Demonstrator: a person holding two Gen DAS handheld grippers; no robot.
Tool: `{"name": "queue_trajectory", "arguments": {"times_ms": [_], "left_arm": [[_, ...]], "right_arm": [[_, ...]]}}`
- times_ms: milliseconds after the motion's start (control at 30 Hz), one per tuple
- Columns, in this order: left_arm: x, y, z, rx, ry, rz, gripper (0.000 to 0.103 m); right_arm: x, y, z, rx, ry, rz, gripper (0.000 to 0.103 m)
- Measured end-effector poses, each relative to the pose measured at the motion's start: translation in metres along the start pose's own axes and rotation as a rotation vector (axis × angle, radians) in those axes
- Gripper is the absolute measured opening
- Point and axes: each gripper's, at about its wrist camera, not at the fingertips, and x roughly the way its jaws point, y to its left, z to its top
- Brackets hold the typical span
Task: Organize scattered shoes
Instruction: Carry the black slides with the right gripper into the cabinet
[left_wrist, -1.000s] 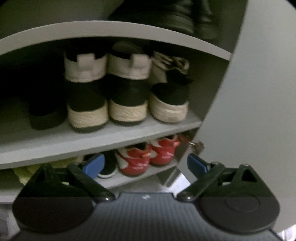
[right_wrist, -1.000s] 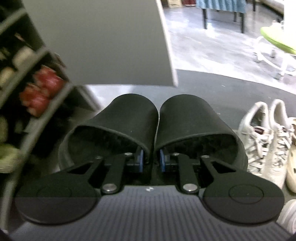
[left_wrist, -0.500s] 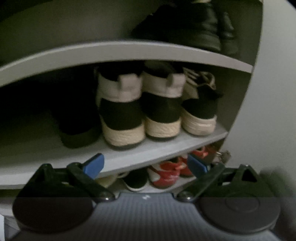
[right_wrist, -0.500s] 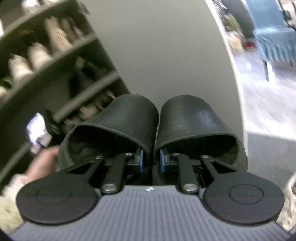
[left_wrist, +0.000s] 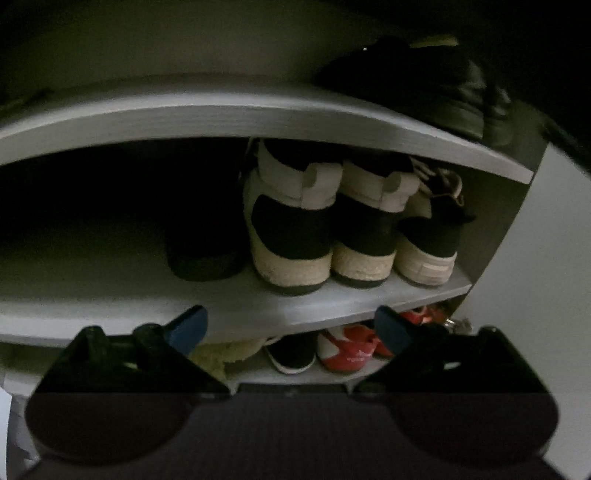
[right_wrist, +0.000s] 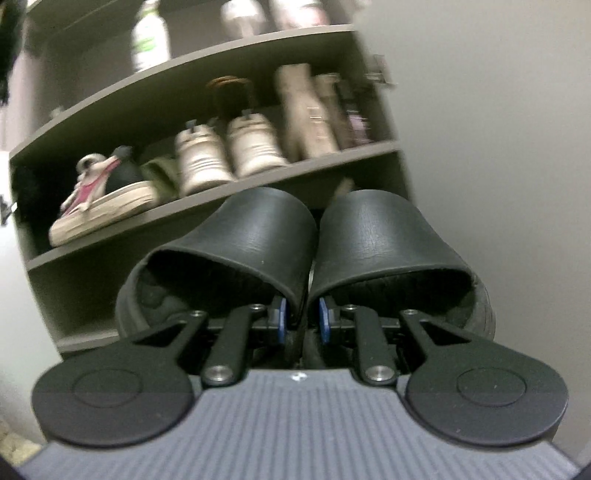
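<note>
Between the right gripper's (right_wrist: 301, 319) blue pads sit the touching inner walls of a pair of black slippers (right_wrist: 258, 240); jaws narrow, clamped on both at once. Slippers are held side by side, toes pointing away, in front of a grey shoe cabinet (right_wrist: 207, 177). Gripper points roughly level at the shelves. Behind the slippers, one shelf carries a low canvas sneaker (right_wrist: 99, 206), a pair of beige sneakers (right_wrist: 225, 151) and tall beige boots (right_wrist: 306, 114). Whole upper cabinet is motion-blurred; items on the top shelf cannot be identified. Slipper heels are cut off behind the gripper linkage.

Left gripper (left_wrist: 290, 326): jaws wide apart, nothing between the blue pads (left_wrist: 184, 328). It tilts downward at the dark interior of the same cabinet. On the middle shelf (left_wrist: 258, 306) straight ahead stand two black-and-white high-top sneakers (left_wrist: 291, 221), heels outward, with a third white-soled shoe (left_wrist: 428, 236) just beside on the right and a dark shoe (left_wrist: 203, 251) on the left, barely legible. Lower shelf, partly hidden by the gripper: red-and-white sneakers (left_wrist: 347, 350), a black shoe (left_wrist: 291, 354). Black shoes (left_wrist: 424, 85) rest on the shelf above. Left half of the middle shelf is lost in shadow.
</note>
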Motion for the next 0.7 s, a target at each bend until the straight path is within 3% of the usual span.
{"name": "queue_trajectory", "arguments": {"times_ms": [167,433,700], "left_arm": [[-0.005,0.021,0.002,-0.089,0.005,0.042,0.098],[-0.018,0.068,0.008,-0.236,0.012,0.114,0.098],[-0.027,0.09,0.015,-0.32,-0.01,0.152,0.099]], "right_arm": [[0.049,0.017,0.018,-0.115,0.03,0.111,0.02],[0.126,0.035,0.023,-0.165,0.13,0.229,0.02],[0.189,0.046,0.005,-0.186,0.208,0.226,0.02]]}}
